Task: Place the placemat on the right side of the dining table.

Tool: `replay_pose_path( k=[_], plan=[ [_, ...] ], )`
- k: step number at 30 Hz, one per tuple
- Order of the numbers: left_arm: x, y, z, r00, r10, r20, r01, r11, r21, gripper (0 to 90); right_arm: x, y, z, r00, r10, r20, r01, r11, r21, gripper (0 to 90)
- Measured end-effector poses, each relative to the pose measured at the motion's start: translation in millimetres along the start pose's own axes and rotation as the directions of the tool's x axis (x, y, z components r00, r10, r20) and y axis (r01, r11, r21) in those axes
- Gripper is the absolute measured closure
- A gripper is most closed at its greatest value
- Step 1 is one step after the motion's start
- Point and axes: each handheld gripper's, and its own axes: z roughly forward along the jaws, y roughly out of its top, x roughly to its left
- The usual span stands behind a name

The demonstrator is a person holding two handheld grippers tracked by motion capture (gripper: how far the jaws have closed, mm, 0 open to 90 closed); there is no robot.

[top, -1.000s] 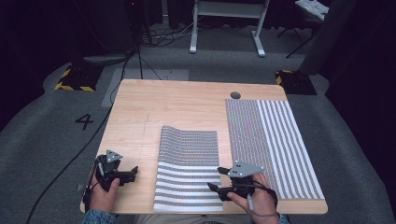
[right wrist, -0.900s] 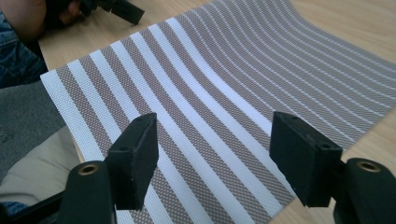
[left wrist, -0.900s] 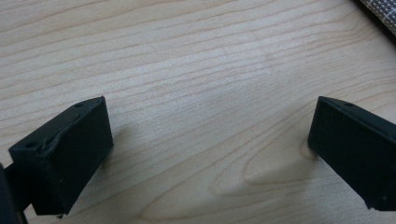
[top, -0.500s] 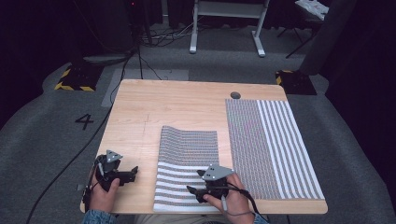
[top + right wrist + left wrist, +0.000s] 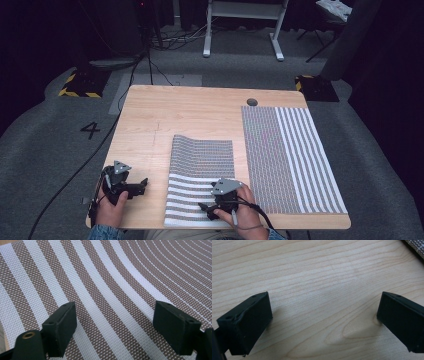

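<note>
Since the earlier frames, the right gripper (image 5: 212, 209) has been carried leftward onto the near end of the smaller striped mat (image 5: 200, 170), while the left gripper (image 5: 132, 187) is kept over bare table (image 5: 190, 112). A larger striped mat (image 5: 292, 160) is laid flat along the right side. The smaller mat's long axis is run away from the person, its far end raised in a curl. Both pairs of jaws are spread and empty; the right hand is nearer, with open wood left beyond.

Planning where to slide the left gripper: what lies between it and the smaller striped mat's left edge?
Bare wood tabletop, in the high view, between the left gripper and the smaller striped mat.
</note>
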Motion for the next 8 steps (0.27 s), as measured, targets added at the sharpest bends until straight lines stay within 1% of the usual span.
replay_pose_path(
  k=[2, 4, 5, 8],
  plan=[
    [-0.1, 0.0, 0.0, 1.0, 0.0, -0.002, 0.0, 1.0, 0.001, 0.0, -0.4, 0.0, -0.2, 1.0, -0.003, 0.003, 0.003, 1.0, 0.004, 19.4],
    [0.0, 0.0, -0.1, 1.0, 0.001, -0.002, -0.001, 1.0, 0.001, 0.0, 0.1, 0.1, 0.1, 1.0, 0.004, 0.0, -0.004, 1.0, 0.002, 19.0],
    [-0.1, 0.0, -0.1, 1.0, 0.0, -0.003, 0.0, 1.0, 0.0, 0.0, -0.2, 0.1, 0.4, 1.0, -0.004, -0.001, 0.004, 1.0, -0.001, 19.0],
    [0.1, 0.1, -0.1, 1.0, 0.003, -0.001, -0.003, 1.0, 0.002, 0.0, 0.0, 0.2, 0.4, 1.0, -0.004, 0.0, 0.004, 1.0, 0.0, 18.9]
  ],
)
